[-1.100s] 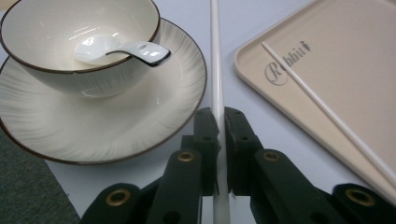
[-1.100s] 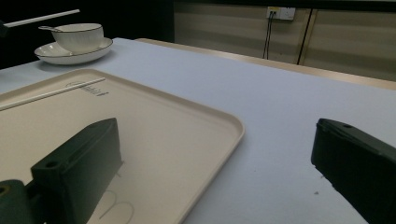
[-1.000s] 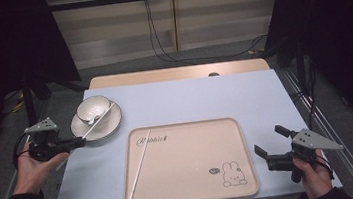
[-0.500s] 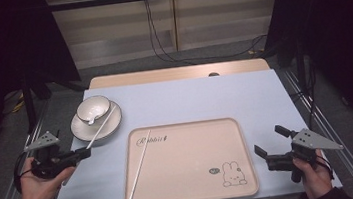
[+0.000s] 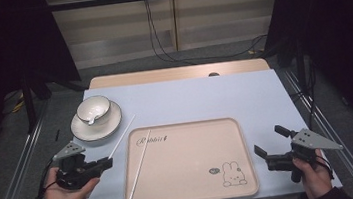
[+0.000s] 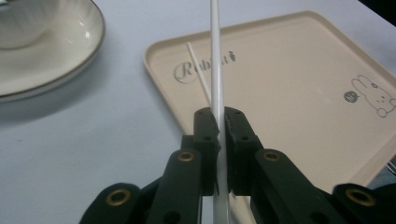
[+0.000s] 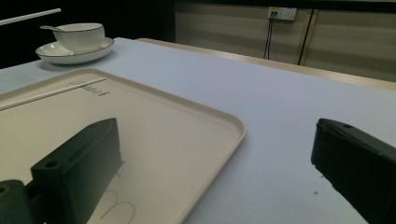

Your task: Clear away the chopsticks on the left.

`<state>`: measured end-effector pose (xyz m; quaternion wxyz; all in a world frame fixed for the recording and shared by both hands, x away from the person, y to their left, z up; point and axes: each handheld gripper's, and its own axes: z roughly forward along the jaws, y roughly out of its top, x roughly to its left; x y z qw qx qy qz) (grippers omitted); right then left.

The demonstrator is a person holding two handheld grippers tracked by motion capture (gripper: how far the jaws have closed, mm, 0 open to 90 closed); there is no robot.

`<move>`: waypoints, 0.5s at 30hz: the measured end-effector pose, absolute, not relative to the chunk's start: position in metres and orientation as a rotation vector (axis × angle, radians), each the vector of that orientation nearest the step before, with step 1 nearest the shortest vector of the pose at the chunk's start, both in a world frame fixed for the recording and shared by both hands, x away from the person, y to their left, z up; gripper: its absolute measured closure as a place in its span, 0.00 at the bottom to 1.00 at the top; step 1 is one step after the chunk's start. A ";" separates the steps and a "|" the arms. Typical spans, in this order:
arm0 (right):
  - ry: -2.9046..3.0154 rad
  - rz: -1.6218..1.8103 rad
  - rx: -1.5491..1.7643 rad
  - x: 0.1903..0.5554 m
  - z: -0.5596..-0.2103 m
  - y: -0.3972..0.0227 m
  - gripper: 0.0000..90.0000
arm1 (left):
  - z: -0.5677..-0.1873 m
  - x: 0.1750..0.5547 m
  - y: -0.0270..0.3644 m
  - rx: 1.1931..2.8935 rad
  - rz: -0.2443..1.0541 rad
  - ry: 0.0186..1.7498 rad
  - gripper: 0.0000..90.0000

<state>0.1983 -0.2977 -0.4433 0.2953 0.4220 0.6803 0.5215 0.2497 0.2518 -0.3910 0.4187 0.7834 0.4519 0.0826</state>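
A pale blue tabletop (image 5: pixel 205 101) with a wooden strip along its far edge stood in a dim room, dark curtains at both sides and a light panelled wall behind, from which cables (image 5: pixel 157 36) hung down to the floor. The left gripper (image 5: pixel 102 164) had its fingers pressed together on a thin white chopstick (image 5: pixel 123 133), which ran on beyond the fingertips, slanting over the tabletop toward a saucer (image 5: pixel 83 132). A bowl (image 5: pixel 93 110) stood on that saucer, well beyond the left fingers and off to their outer side. A beige tray (image 5: pixel 229 138) printed with a rabbit lay just beside the left fingers, toward the other gripper; a second chopstick (image 5: pixel 139 166) rested in it along its near-left part. The right gripper (image 5: pixel 270 141) hovered at the tray's other side with its fingers spread wide and nothing between them. In the left gripper view the bowl was cut off at the frame edge and the held chopstick ran out at the top. What lay inside the bowl was too small to tell clearly. Both forearms were cut off at the bottom of the high view.
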 end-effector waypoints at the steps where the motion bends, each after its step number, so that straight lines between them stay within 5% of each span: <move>1: 1.810 1.387 1.123 0.198 -0.443 -0.298 0.01 | -0.391 0.249 0.248 1.963 0.204 1.134 0.94; 15: 1.814 1.392 1.123 0.199 -0.443 -0.297 0.01 | -0.415 0.261 0.204 1.880 0.202 1.344 0.94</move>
